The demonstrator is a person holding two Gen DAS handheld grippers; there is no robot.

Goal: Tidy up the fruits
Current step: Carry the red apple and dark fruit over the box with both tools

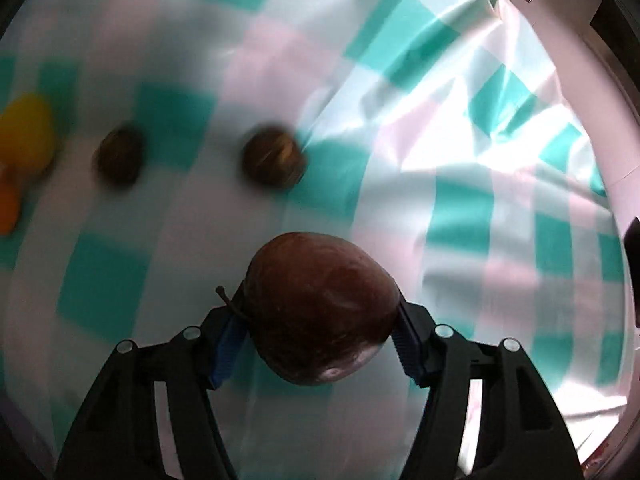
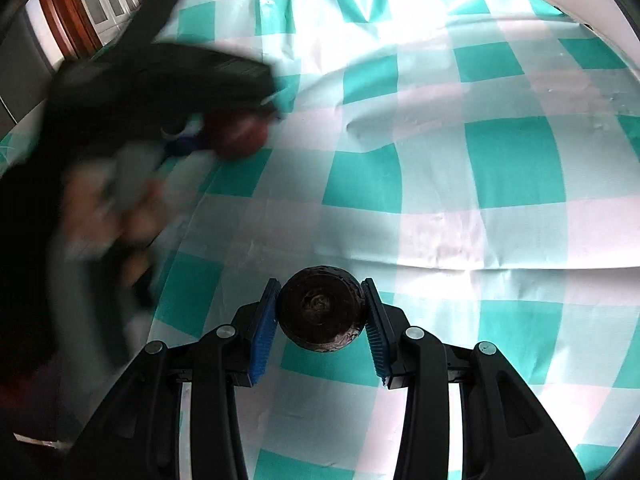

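left wrist view is showing the left gripper clamping a red apple, while the right gripper is squeezing a dark round fruit above the checked tabletop.

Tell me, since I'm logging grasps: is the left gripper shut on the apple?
Shut on it: the red apple sits clamped between the left gripper's blue pads.

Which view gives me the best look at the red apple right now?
The left wrist view: the red apple fills the lower centre, sharp, stem visible, clamped between the left tongs. The right wrist view shows the same apple only as a small motion-blurred red patch at upper left, partly hidden by the left tongs.
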